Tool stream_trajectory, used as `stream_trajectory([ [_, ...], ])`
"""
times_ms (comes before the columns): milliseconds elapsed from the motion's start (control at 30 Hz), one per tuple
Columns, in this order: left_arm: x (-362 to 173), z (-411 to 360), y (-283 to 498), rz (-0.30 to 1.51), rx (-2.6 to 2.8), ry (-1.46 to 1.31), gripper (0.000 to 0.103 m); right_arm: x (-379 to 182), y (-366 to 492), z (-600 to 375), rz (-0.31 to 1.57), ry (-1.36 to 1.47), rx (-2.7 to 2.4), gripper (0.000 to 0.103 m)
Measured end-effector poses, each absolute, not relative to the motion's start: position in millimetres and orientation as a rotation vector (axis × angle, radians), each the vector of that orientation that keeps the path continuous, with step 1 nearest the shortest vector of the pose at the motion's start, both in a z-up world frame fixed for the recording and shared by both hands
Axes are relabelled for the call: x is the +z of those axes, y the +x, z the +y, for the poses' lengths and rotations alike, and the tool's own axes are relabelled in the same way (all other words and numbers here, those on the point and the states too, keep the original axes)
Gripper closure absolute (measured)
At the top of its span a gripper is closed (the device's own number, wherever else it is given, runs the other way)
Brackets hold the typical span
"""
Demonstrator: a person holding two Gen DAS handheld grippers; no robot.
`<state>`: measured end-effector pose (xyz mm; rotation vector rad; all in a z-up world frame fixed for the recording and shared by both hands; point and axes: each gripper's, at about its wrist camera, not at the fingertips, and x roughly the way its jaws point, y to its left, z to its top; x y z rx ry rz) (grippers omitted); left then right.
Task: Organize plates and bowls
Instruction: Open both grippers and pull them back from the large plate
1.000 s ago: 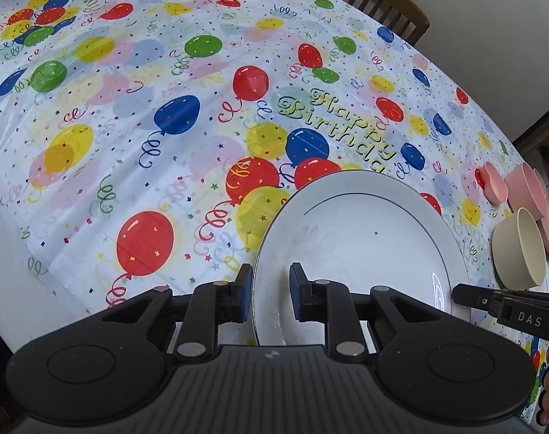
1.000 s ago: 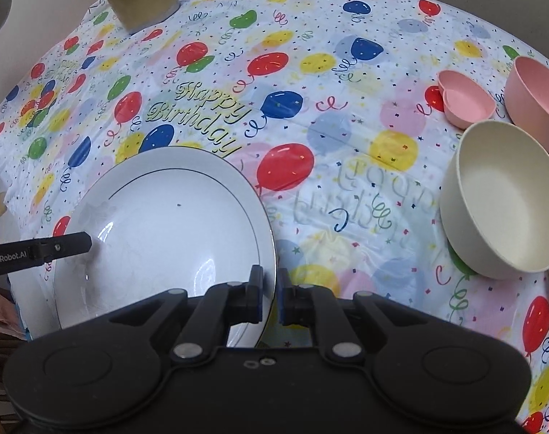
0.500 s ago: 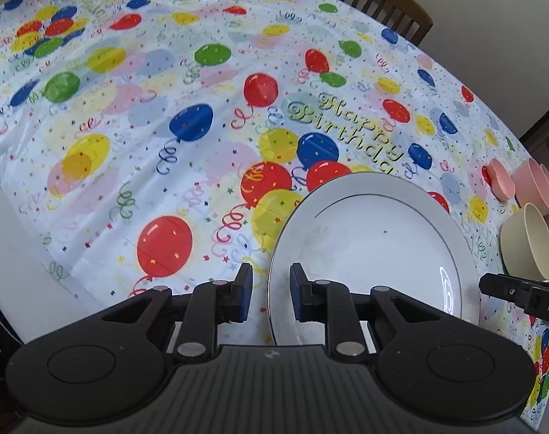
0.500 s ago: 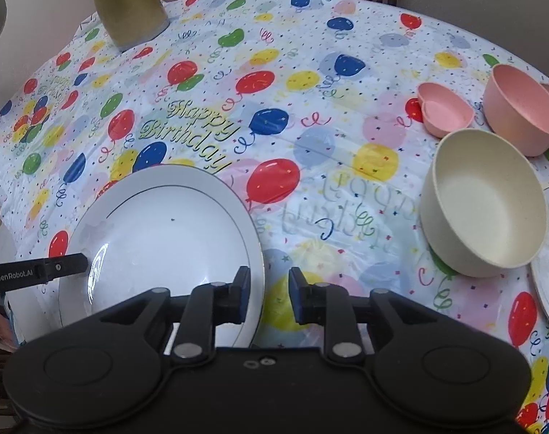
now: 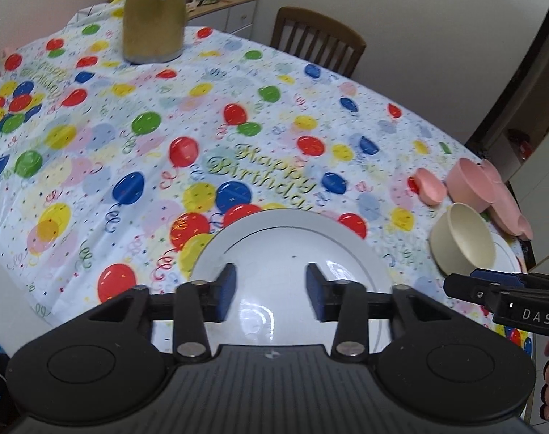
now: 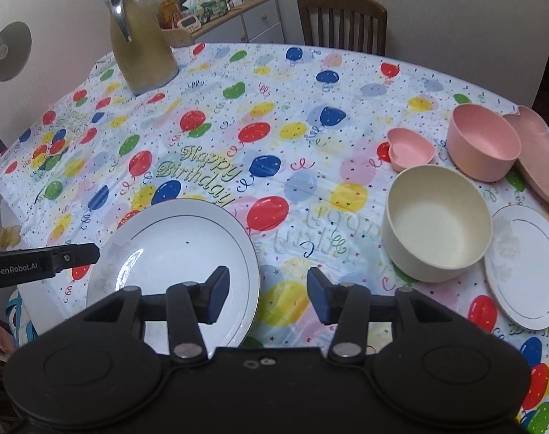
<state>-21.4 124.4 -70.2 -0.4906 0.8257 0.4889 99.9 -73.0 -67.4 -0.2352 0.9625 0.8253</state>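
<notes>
Both tools, the left tool (image 5: 270, 291) and right tool (image 6: 263, 294), have just been opening and hold nothing; the small white plate (image 6: 524, 266) and cream bowl (image 6: 437, 222) lie nearer the right tool, on its right side.

The large white plate (image 6: 180, 253) looks like glazed china, glossy enough to carry bright glare, and the small white plate (image 6: 527, 267) has the same smooth finish. The cream bowl (image 6: 437, 224) and pink bowl (image 6: 484, 141) look matt, like plastic or fibre composite, while the balloon-print cloth (image 5: 129, 166) over the counter has a thin plastic sheen with creases. Far back, the chair (image 6: 343, 21) is dark wood; the jug (image 6: 140, 50) looks brushed gold with a shiny metal handle.
</notes>
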Motion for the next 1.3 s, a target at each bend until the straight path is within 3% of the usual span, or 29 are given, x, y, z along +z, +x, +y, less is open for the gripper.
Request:
stream_trajectory([
  [167,-57.6,106.0,-11.4,0.805,0.448,-0.461,0.047,-54.7,95.9,-89.6,0.916,-0.219,0.814,0.047],
  [867,-29.9,1.0,58.6,0.764,0.251,-0.327,0.024,-22.6,112.1,-191.3,0.762,-0.129,0.664,0.002],
  [1300,-59.2,-78.3,135.3,0.852,0.111,-0.32,0.024,-38.3,165.7,-270.1,0.763,-0.145,0.53,0.001],
])
